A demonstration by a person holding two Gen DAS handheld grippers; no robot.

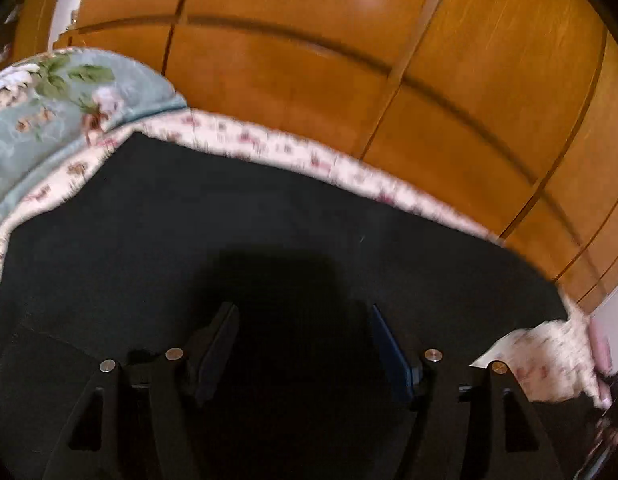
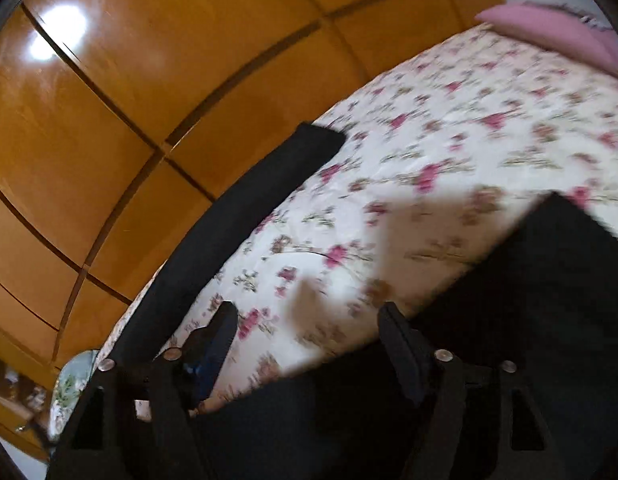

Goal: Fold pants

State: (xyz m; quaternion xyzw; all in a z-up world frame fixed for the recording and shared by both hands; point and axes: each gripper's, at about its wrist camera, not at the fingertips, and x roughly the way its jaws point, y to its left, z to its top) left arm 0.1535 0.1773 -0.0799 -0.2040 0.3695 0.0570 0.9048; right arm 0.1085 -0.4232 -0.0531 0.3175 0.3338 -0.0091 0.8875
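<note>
Black pants (image 1: 237, 216) lie spread flat on the bed and fill the lower half of the left wrist view. My left gripper (image 1: 303, 324) hovers over them, open, with only its own shadow on the cloth between the fingers. In the right wrist view the black pants (image 2: 529, 300) cover the lower right, and a narrow black leg (image 2: 229, 232) runs along the bed's left edge. My right gripper (image 2: 309, 324) is open over the floral sheet. Its right finger (image 2: 401, 344) is at the edge of the dark cloth, and nothing is gripped. Both views are blurred.
The bed has a white sheet with pink flowers (image 2: 449, 128). A pale blue floral quilt (image 1: 57, 112) lies at the far left and a pink pillow (image 2: 557, 32) at the far right. Glossy wooden wardrobe doors (image 1: 329, 60) stand close behind the bed's far edge.
</note>
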